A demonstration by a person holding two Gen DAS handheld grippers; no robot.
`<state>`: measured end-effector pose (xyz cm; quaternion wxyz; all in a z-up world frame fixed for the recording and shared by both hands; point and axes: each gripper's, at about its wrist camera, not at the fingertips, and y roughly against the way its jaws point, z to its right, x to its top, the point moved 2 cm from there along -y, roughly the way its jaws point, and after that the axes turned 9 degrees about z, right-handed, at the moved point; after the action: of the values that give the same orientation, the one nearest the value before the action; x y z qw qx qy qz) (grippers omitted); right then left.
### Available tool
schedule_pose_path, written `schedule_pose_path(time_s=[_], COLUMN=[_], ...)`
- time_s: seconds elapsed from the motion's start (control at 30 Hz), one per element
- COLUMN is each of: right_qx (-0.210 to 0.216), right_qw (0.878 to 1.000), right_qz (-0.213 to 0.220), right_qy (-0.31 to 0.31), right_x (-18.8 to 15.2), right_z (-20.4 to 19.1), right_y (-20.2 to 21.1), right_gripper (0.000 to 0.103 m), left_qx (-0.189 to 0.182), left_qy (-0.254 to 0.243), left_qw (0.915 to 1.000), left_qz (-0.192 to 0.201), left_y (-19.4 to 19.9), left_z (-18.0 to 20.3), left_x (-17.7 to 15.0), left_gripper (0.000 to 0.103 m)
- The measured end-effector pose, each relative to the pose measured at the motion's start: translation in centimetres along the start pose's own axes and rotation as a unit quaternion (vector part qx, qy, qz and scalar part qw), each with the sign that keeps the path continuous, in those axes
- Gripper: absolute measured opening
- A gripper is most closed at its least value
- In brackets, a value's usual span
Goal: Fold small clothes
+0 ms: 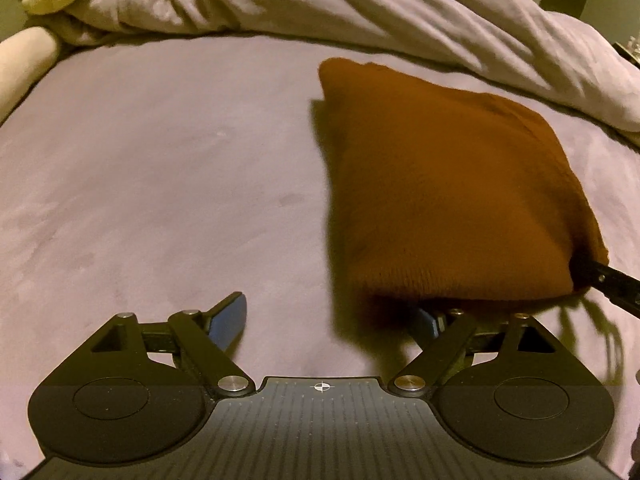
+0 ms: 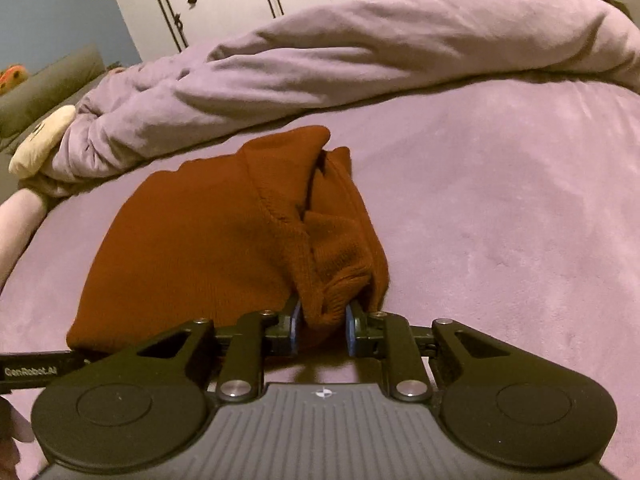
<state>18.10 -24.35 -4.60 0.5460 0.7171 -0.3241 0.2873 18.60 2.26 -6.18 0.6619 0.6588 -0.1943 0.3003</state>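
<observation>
My right gripper point(image 2: 321, 322) pinches a bunched corner of the rust-brown knit garment point(image 2: 224, 248), its blue pads pressed into the fabric from both sides. My left gripper point(image 1: 332, 320) hangs spread wide and empty at the near hem, one finger tucked under the cloth edge. The garment lies on the purple bedsheet point(image 2: 500, 220), just short of the rumpled duvet point(image 2: 360, 48). I judge I'm starting a fold: next I need to lift this corner and carry it across. Its long axis runs away from me toward the duvet, narrowing at the far end.
</observation>
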Motion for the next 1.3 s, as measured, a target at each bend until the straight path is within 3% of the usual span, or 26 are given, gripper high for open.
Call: schedule_pose_path(time_s=[0.1, 0.2, 0.33, 0.53, 0.8, 1.3], right_qx=[-0.03, -0.047, -0.044, -0.054, -0.076, -0.078], right_qw=[0.999, 0.996, 0.996, 0.991, 0.982, 0.983], right_qz=[0.005, -0.003, -0.036, -0.091, -0.127, -0.099], right_qy=[0.035, 0.07, 0.076, 0.081, 0.118, 0.132], right_x=[0.2, -0.2, -1.4, -2.6, -2.2, -1.0], right_z=[-0.3, -1.0, -2.0, -3.5, -5.7, -8.3], right_y=[1.5, 3.0, 5.2, 7.2, 8.5, 10.1], right_gripper=[0.046, 0.052, 0.076, 0.099, 0.099, 0.099], left_qx=[0.01, 0.013, 0.0, 0.011, 0.015, 0.005], left_qy=[-0.002, -0.003, -0.003, -0.036, -0.039, -0.049], left_qw=[0.9999, 0.9999, 1.0, 0.9992, 0.999, 0.9987], left_qz=[0.0, 0.001, -0.004, -0.017, -0.017, 0.012], left_y=[1.0, 2.0, 3.5, 5.0, 6.8, 9.7], left_z=[-0.5, -0.5, -0.3, 0.7, 0.7, 0.7], left_x=[-0.3, -0.7, -1.3, -2.7, -2.9, -2.1], left_gripper=[0.091, 0.096, 0.102, 0.102, 0.102, 0.103])
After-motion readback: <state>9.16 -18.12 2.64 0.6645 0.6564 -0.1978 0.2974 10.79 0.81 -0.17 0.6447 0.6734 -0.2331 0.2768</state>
